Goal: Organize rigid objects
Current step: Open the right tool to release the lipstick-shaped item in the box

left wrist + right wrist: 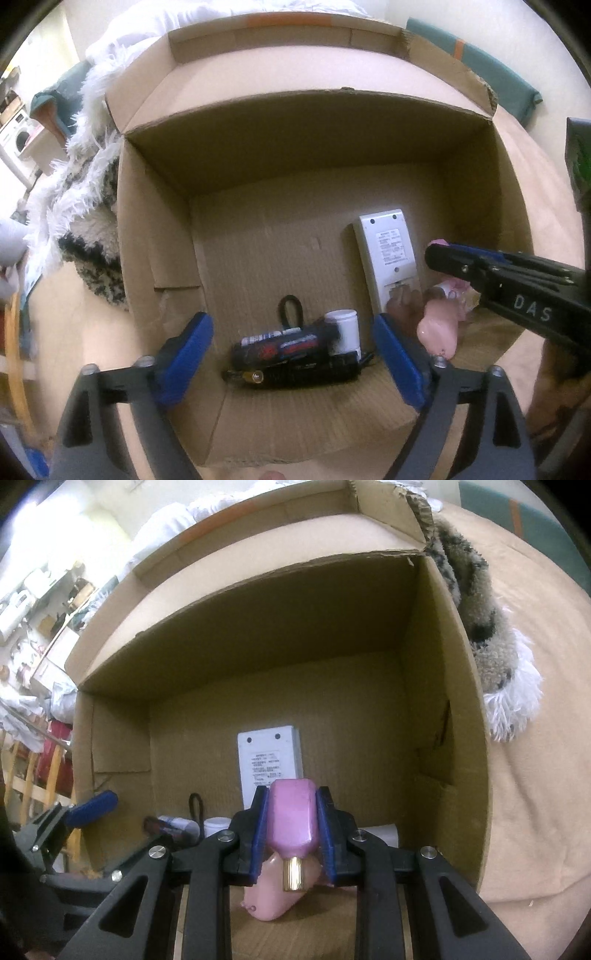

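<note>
Your right gripper (291,834) clamps a pink bottle (291,819) inside the cardboard box (258,620), left gripper (291,354) spread empty; several items already boxed, this one unreleased.

A brown cardboard box (155,236) holds a white remote (388,254), a black canister (280,349) with red and blue print, a white-capped jar (345,328) and a pale pink bottle (277,893). The pink bottle (293,821) has a gold cap; gripper pads (258,834) are blue. Outside, a white, grey and black speckled shaggy rug (88,206) lies on beige cloth (535,775)
</note>
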`<action>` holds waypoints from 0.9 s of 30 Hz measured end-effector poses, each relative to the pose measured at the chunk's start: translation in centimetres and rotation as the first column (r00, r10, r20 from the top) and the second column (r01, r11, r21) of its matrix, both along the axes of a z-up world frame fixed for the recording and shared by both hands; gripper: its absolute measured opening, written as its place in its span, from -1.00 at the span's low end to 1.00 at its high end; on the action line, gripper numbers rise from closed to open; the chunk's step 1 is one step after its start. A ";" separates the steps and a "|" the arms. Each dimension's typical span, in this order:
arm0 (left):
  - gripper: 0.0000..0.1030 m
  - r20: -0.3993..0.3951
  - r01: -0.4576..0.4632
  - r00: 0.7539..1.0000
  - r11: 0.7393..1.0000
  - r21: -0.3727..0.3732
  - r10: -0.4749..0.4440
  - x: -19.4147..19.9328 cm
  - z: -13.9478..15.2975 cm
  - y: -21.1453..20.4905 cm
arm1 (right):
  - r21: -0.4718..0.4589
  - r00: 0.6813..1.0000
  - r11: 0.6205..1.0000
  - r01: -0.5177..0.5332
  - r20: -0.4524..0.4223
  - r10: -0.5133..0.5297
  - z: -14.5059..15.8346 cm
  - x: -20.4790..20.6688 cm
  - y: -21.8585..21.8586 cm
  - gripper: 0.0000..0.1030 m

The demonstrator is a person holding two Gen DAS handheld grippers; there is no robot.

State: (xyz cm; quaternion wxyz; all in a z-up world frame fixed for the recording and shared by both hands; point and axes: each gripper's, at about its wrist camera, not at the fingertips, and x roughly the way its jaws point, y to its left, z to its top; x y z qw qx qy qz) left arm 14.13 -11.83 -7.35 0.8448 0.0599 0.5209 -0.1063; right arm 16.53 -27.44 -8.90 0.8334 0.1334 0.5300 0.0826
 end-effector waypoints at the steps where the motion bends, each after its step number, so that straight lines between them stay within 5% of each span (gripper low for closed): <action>1: 0.76 0.005 -0.001 1.000 1.000 0.006 0.001 -0.1 0.0 -0.1 | 0.002 1.000 1.000 -0.002 -0.002 0.002 0.0 -0.1 -0.1 -0.48; 5: 0.77 -0.001 -0.007 1.000 1.000 0.003 0.007 -0.5 0.0 -0.4 | 0.034 1.000 0.999 0.002 0.013 -0.003 0.2 0.1 -0.5 -0.30; 7: 0.78 0.001 -0.011 1.000 1.000 -0.009 0.011 -0.4 0.2 0.1 | 0.080 0.999 0.997 0.017 0.034 -0.019 0.7 0.0 -1.1 0.39; 27: 0.78 0.078 -0.023 0.997 0.999 -0.043 0.026 -2.6 3.2 2.8 | 0.142 0.992 0.989 0.051 0.107 -0.066 2.9 -2.5 -2.3 0.53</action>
